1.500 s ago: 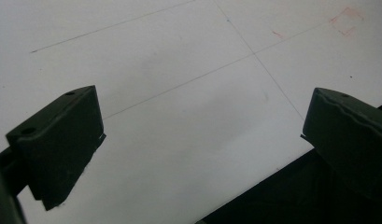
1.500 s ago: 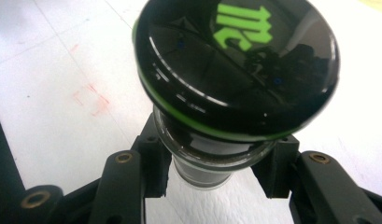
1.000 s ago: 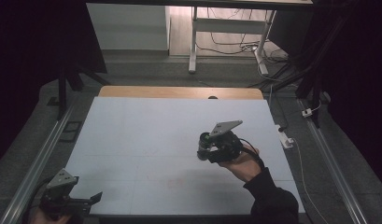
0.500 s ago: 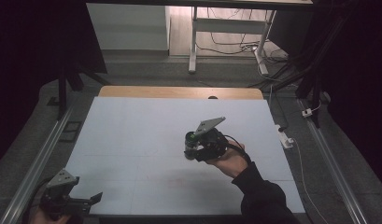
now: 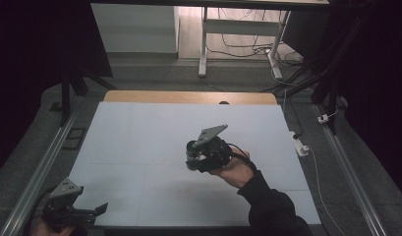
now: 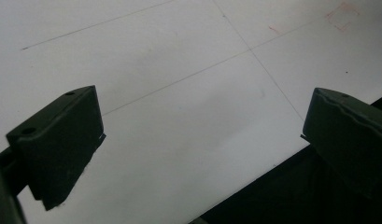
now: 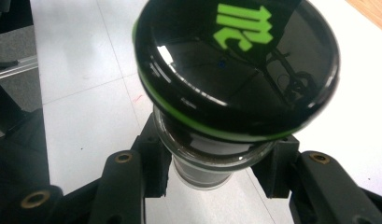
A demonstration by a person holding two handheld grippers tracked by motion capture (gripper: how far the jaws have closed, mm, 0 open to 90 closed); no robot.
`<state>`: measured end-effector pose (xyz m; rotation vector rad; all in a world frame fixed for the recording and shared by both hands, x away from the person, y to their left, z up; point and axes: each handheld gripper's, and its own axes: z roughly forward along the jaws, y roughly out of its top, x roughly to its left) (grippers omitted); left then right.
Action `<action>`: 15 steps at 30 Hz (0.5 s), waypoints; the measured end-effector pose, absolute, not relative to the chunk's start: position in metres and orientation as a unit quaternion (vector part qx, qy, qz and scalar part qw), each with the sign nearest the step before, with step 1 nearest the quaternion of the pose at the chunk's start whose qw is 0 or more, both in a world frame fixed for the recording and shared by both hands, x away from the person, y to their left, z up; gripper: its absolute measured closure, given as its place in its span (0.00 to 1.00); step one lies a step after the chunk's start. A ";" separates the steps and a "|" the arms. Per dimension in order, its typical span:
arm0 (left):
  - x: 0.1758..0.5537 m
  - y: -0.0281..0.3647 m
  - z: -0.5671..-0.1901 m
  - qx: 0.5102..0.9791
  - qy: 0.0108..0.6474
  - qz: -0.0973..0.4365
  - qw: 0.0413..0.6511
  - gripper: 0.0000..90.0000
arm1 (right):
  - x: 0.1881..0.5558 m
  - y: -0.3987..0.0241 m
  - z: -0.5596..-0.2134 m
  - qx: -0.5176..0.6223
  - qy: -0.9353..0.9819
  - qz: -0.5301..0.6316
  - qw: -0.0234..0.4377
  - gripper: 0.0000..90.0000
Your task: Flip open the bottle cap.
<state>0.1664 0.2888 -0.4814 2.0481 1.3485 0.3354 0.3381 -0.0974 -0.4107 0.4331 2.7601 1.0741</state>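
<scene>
Jar (image 7: 212,140) (black lid, green logo) clamped between right tongs (image 7: 212,172); left tongs (image 6: 198,140) spread, w/ nothing inside.

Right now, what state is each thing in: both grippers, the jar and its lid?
Right gripper: shut on the jar, held above the table.
Jar: clamped at its glass body, off the table, tilted toward the camera.
Lid: black with a green rim, on the jar.
Left gripper: open, nothing between its jaws, at the table's near edge.

A jar (image 7: 235,84) sits in the right claw (image 5: 194,160) above the table's (image 5: 139,137) middle.
</scene>
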 end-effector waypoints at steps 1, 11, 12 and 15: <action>0.167 0.289 -0.481 0.782 0.516 0.127 0.327 0.00 | 0.338 -0.098 -0.411 0.146 0.919 0.359 0.074 0.59; 0.167 0.286 -0.478 0.790 0.490 0.107 0.352 0.00 | 0.338 -0.101 -0.410 0.144 0.919 0.359 0.077 0.59; 0.167 0.287 -0.478 0.790 0.483 0.100 0.365 0.00 | 0.337 -0.101 -0.410 0.144 0.919 0.359 0.078 0.59; 0.168 0.288 -0.478 0.790 0.470 0.089 0.385 0.00 | 0.337 -0.100 -0.409 0.142 0.919 0.360 0.078 0.59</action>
